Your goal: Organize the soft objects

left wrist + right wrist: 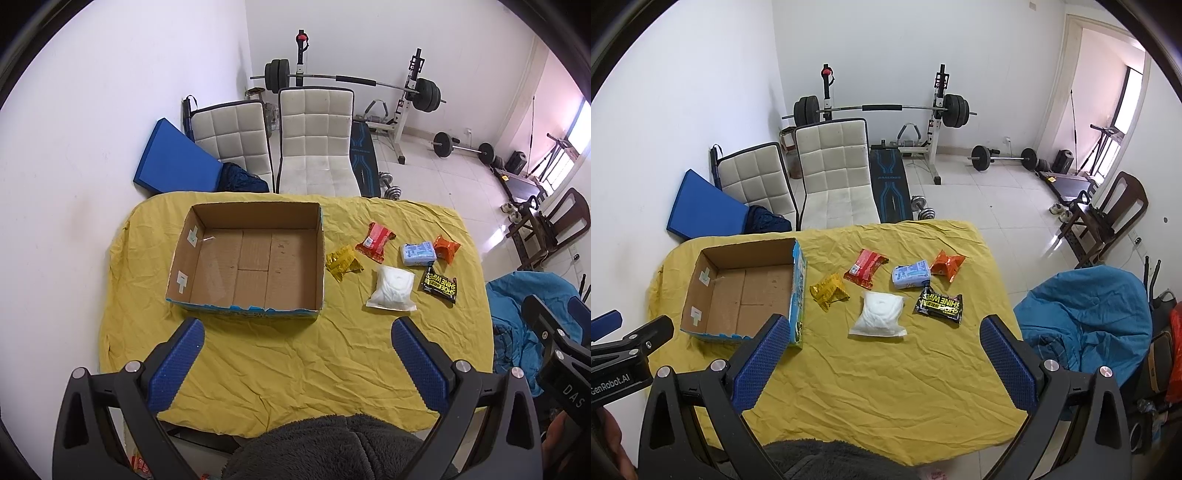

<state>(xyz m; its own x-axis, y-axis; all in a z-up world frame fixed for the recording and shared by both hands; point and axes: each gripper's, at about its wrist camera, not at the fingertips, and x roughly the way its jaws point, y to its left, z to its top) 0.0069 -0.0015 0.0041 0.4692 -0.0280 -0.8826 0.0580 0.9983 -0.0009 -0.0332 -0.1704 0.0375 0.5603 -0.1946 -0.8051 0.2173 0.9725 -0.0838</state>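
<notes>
I see bright, even daylight entering from the window [580, 136] at far right, which blows out to white and throws glare on the floor tiles [1067, 236]. Shadows are soft. Focus looks sharp throughout; fisheye bending curves the walls, and black vignette fills the corners.

6 soft packets [878, 314] lie right of open, empty cardboard box [701, 291].

2 white chairs [314, 144], barbell rack [351, 79], blue mat [173, 158] behind table.
</notes>
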